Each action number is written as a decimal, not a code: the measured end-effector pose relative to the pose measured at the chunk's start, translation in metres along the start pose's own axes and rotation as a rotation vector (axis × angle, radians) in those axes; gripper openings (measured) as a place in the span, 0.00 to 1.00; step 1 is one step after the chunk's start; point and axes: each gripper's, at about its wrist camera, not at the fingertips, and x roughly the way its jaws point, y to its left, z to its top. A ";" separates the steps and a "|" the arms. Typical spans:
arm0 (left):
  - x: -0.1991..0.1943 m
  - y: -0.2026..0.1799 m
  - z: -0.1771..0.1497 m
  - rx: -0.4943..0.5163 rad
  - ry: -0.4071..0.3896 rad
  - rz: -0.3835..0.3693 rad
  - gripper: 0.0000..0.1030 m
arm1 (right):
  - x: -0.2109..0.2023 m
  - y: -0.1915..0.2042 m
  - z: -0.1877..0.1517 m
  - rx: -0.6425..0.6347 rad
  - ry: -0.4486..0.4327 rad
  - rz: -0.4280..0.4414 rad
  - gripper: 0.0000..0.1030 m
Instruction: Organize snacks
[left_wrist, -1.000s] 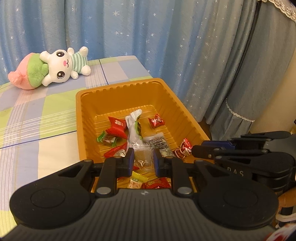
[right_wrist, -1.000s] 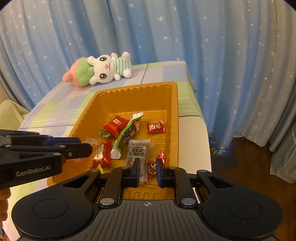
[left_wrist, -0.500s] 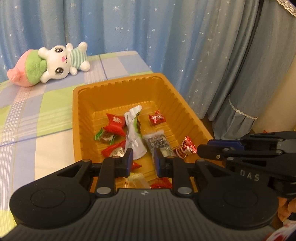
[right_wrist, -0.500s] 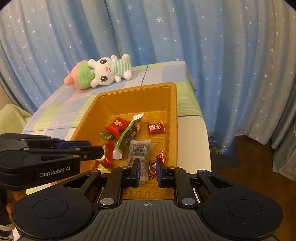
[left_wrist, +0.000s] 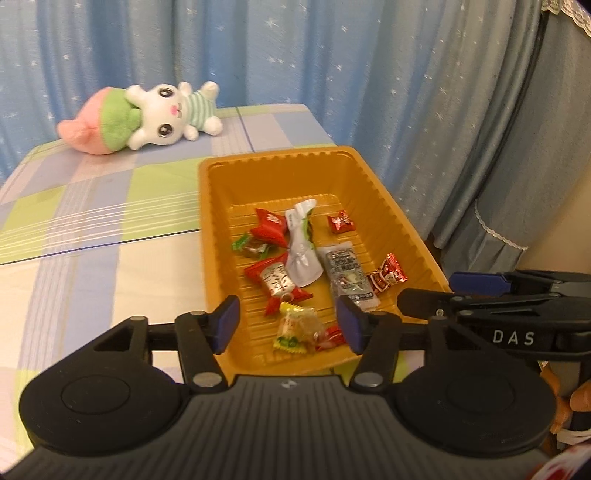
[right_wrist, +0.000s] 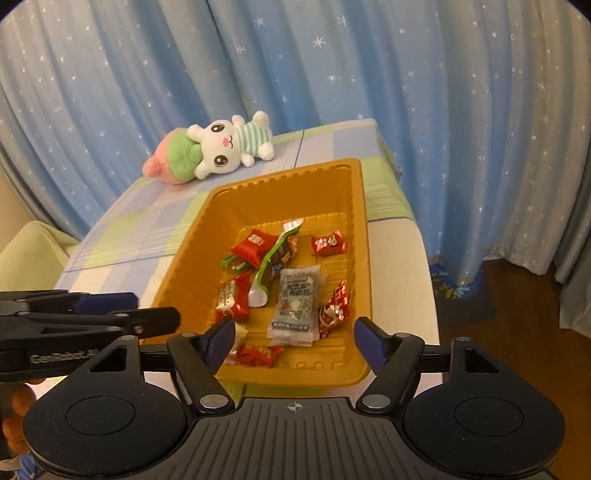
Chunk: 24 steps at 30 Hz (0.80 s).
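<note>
Now both of my grippers hang over the near end of the orange tray (left_wrist: 376, 192), which sits toward the right edge of the desk (left_wrist: 92, 229) on its checked cloth. My left gripper (left_wrist: 287, 320) has its jaws spread wide and holds nothing; between its blue pads (left_wrist: 226, 321) I see the yellow-and-green candy (left_wrist: 295, 326) lying on the tray floor near the front wall, with a small red sweet (left_wrist: 330, 335) just beside it. My right gripper (right_wrist: 294, 341) is likewise wide open and empty, poised above the tray's near rim, with a red wrapper (right_wrist: 258, 355) lying below it.

All the snacks lie inside the tray. A grey sachet (right_wrist: 297, 302) lies lengthwise right of the middle, with a red foil candy (right_wrist: 334, 308) against the right wall beside it. A white-and-green packet (left_wrist: 301, 247) runs down the centre; left of it are a red-and-silver packet (left_wrist: 275, 280), a green-ended sweet (left_wrist: 253, 248) and a red pouch (left_wrist: 271, 229). A small red candy (right_wrist: 328, 243) sits alone toward the far right.

A plush rabbit (right_wrist: 221, 147) lies at the far edge of the desk, well apart from the tray, in front of the blue starred curtain (right_wrist: 406, 74).
</note>
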 end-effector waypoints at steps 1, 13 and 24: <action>-0.005 0.000 -0.001 -0.004 -0.003 0.011 0.62 | -0.002 0.001 -0.001 0.002 0.001 0.003 0.73; -0.049 0.023 -0.030 -0.049 0.071 0.093 0.80 | -0.029 0.029 -0.020 0.007 0.035 0.044 0.87; -0.083 0.070 -0.061 -0.084 0.127 0.113 0.80 | -0.041 0.080 -0.051 0.034 0.083 0.019 0.88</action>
